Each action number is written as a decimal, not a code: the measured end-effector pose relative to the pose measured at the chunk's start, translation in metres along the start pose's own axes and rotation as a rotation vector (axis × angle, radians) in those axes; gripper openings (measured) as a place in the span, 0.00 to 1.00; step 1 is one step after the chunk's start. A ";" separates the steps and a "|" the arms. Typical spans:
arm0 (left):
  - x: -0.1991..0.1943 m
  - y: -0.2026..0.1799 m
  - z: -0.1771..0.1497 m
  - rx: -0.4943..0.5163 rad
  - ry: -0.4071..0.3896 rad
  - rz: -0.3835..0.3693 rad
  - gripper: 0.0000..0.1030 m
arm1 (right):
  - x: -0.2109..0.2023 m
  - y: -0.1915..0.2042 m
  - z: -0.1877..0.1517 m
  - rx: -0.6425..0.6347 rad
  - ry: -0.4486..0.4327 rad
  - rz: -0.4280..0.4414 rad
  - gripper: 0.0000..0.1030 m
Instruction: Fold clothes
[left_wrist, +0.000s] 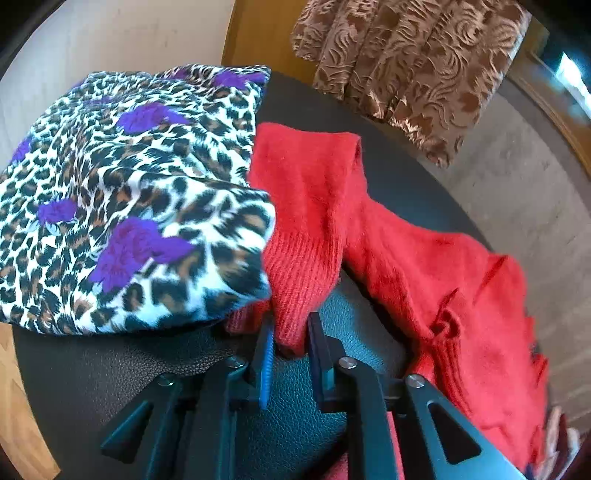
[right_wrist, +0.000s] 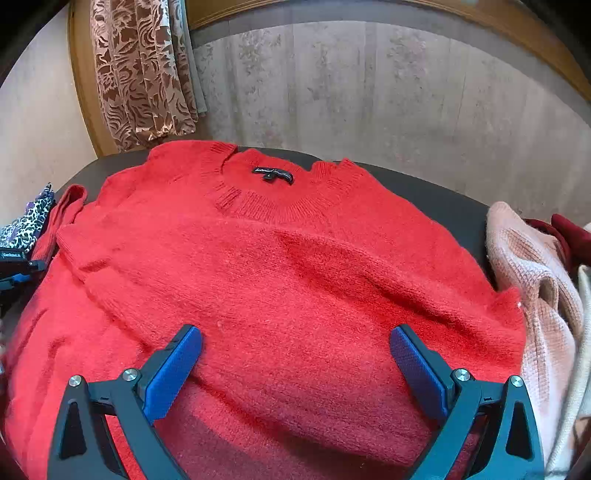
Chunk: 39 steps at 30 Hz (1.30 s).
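Two grippers in play. Your left gripper has its fingers clenched on the ribbed cuff of the red sweater, at the sleeve's end, right beside the folded leopard-print garment whose near edge overlaps the sleeve. Your right gripper has its fingers spread wide over the sweater's lower body, grasping nothing. The sweater lies flat, face up, collar toward the far edge of the dark bench, label showing. The pink knit crowds the sweater's right edge, touching it. Bare bench shows only in a strip past the collar and around the left sleeve; little free room on either side. A patterned curtain hangs behind the far left corner.
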<state>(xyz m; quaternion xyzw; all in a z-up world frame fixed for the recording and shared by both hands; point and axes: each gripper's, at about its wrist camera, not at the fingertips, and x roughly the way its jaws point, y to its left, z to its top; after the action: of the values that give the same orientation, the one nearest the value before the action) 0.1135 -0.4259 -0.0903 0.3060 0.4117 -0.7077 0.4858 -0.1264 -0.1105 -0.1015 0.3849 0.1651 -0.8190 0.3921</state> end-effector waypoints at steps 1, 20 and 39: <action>0.000 0.004 0.004 -0.010 0.002 -0.008 0.13 | 0.000 0.000 0.000 -0.001 0.000 0.000 1.00; -0.150 -0.157 -0.004 0.641 -0.256 -0.720 0.08 | 0.000 -0.005 -0.001 0.018 -0.004 0.022 1.00; -0.036 -0.019 -0.079 0.473 0.084 -0.589 0.19 | -0.027 0.022 0.013 -0.042 -0.084 0.058 0.95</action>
<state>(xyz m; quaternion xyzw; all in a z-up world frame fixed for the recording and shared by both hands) 0.1104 -0.3372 -0.0926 0.3067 0.3270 -0.8794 0.1600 -0.1054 -0.1178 -0.0713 0.3467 0.1544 -0.8190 0.4304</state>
